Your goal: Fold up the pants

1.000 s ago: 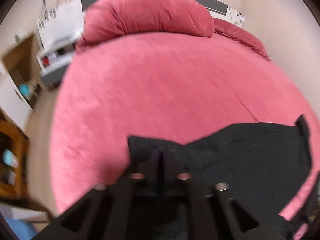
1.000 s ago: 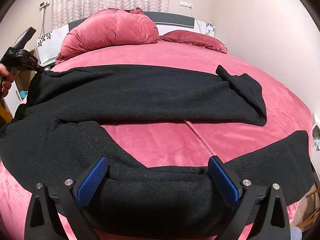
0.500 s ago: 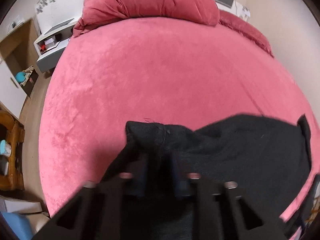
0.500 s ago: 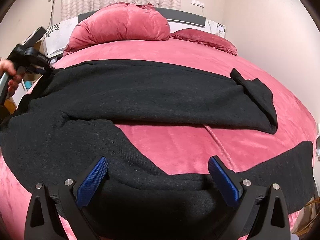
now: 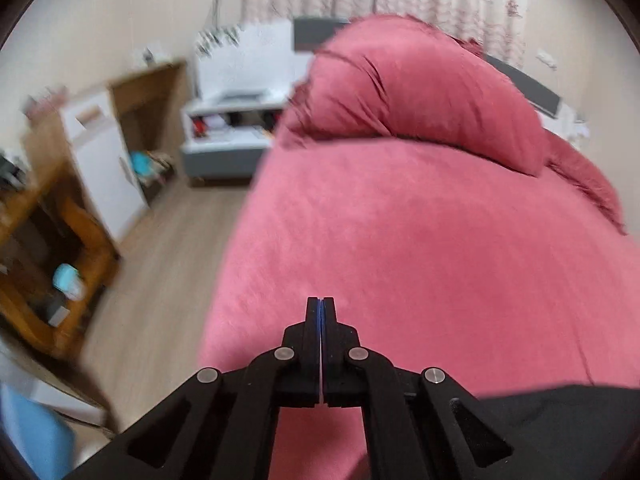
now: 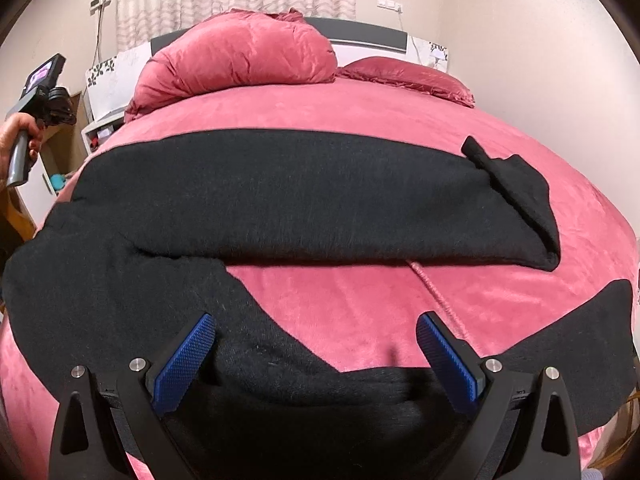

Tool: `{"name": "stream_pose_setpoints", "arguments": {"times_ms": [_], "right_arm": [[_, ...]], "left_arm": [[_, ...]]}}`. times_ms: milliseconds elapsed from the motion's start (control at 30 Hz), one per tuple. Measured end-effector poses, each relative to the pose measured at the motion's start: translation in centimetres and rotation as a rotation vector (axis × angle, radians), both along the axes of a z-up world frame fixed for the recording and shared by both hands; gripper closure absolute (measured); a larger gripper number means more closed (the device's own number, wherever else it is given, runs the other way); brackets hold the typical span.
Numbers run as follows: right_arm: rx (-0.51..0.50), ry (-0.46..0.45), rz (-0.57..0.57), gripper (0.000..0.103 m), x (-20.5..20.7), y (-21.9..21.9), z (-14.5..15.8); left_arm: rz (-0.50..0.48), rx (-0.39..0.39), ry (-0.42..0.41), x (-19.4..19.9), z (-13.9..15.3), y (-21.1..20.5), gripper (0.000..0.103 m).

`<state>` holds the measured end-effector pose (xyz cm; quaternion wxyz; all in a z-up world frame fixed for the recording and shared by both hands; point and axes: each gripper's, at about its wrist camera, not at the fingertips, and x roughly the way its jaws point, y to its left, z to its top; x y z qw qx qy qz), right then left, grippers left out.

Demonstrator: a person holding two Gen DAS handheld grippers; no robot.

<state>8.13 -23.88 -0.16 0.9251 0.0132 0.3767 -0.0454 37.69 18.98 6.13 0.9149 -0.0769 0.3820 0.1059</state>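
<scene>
Lying unfolded across the pink bed (image 6: 360,120): black pants (image 6: 280,196), legs apart, filling mid-frame. Hovering clenched and empty at lower centre: left tool (image 5: 321,312). Gaping released over the near leg: right tool (image 6: 316,360). Folding seemingly barely starting.

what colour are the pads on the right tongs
Blue, with a fine knurled texture, on black arms. The pads show best in the right wrist view.

left gripper (image 5: 321,304): jaws pressed together, nothing between, lower centre
right gripper (image 6: 316,344): jaws spread wide, bottom of frame
hand (image 6: 16,136): gripping a handle, left edge
</scene>
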Motion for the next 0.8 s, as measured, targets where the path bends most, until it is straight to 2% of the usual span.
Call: {"name": "stream_pose_setpoints", "arguments": {"times_ms": [133, 167, 233, 267, 300, 367, 400, 467, 533, 567, 667, 800], "right_arm": [[0.058, 0.068, -0.036, 0.001, 1.2, -0.5, -2.1], [0.068, 0.075, -0.048, 0.0, 1.5, -0.6, -2.3], [0.072, 0.071, -0.053, 0.0, 1.7, -0.6, -2.4], [0.07, 0.076, -0.05, 0.0, 1.8, -0.6, -2.4], [0.074, 0.079, -0.048, 0.0, 1.8, -0.6, -2.4], [0.085, 0.085, -0.047, 0.0, 1.7, -0.8, -2.1], [0.086, 0.083, -0.049, 0.0, 1.5, -0.9, -1.8], [0.086, 0.067, -0.054, 0.0, 0.5, -1.2, -1.1], [0.097, 0.046, -0.059, 0.0, -0.6, -1.5, -0.5], [0.105, 0.037, -0.066, 0.0, -1.3, -1.9, -0.1], [0.144, 0.012, -0.108, 0.0, -3.3, -3.8, 0.7], [0.159, -0.021, -0.233, 0.0, -6.6, -7.9, 1.6]], "left_arm": [[-0.106, 0.0, 0.106, -3.5, -3.3, -1.4, 0.098], [-0.141, 0.002, 0.132, -4.7, -4.2, -1.8, 0.091], [-0.178, 0.01, 0.168, -7.3, -5.5, -2.7, 0.068], [-0.185, 0.009, 0.172, -9.3, -6.0, -3.2, 0.047], [-0.184, 0.008, 0.165, -10.6, -6.1, -3.6, 0.035], [-0.194, 0.017, 0.103, -14.0, -6.3, -4.3, 0.03], [-0.194, 0.032, 0.081, -15.4, -6.3, -4.6, 0.023], [-0.159, 0.123, 0.094, -17.9, -7.2, -5.6, 0.019], [-0.135, 0.143, 0.07, -19.7, -7.5, -5.9, 0.019], [-0.122, 0.128, 0.057, -20.6, -7.7, -5.8, 0.018], [-0.108, 0.061, 0.09, -23.1, -8.9, -5.8, 0.014], [-0.101, 0.072, 0.074, -24.7, -8.8, -6.6, 0.014]]}}
